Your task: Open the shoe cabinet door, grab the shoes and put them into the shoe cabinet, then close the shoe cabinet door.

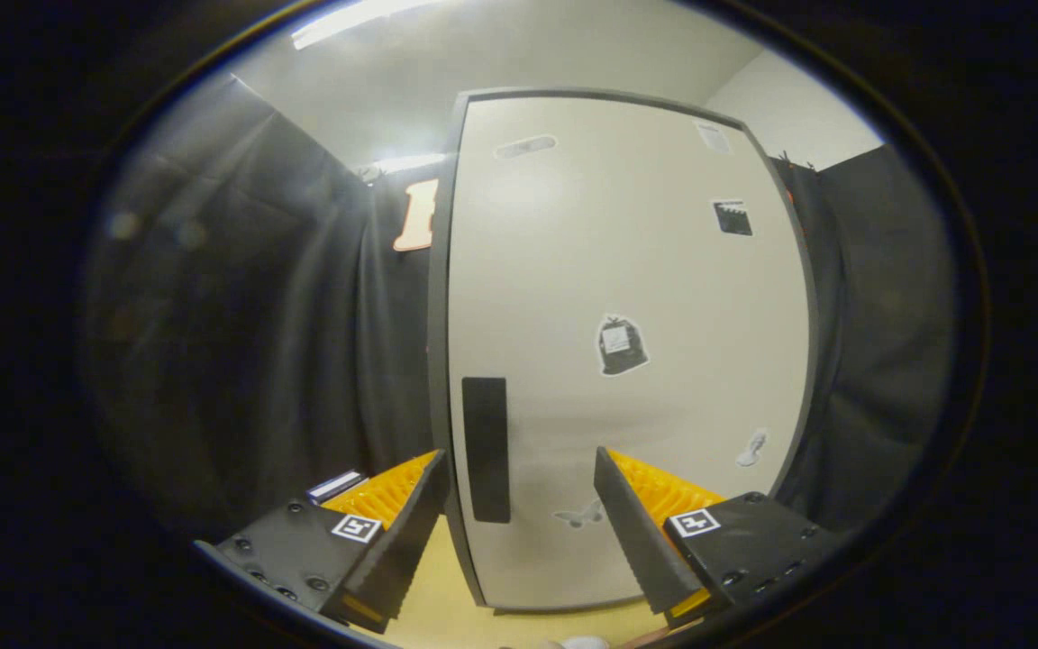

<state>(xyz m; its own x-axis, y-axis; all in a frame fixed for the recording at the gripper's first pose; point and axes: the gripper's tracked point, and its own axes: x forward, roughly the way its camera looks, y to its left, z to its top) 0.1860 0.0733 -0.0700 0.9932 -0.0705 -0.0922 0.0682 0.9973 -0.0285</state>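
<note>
A tall white shoe cabinet door (627,297) with a dark frame stands shut straight ahead of me. Its flat black handle (486,449) runs upright along the door's left edge, low down. My gripper (519,469) is open, its two fingers spread wide with nothing between them. The handle lies just beyond the gap, nearer the left finger (406,532) than the right finger (641,532). Several small stickers dot the door, among them a dark bag-shaped one (620,345) at its middle. At the very bottom, between the fingers, a sliver of something white (573,643) shows; I cannot tell what it is.
Black cloth walls (240,342) hang on both sides of the cabinet. A pale yellow floor (447,595) shows beneath the fingers at the door's foot. A small flat dark and white object (335,487) lies by the left finger. A ceiling light (357,18) glows above.
</note>
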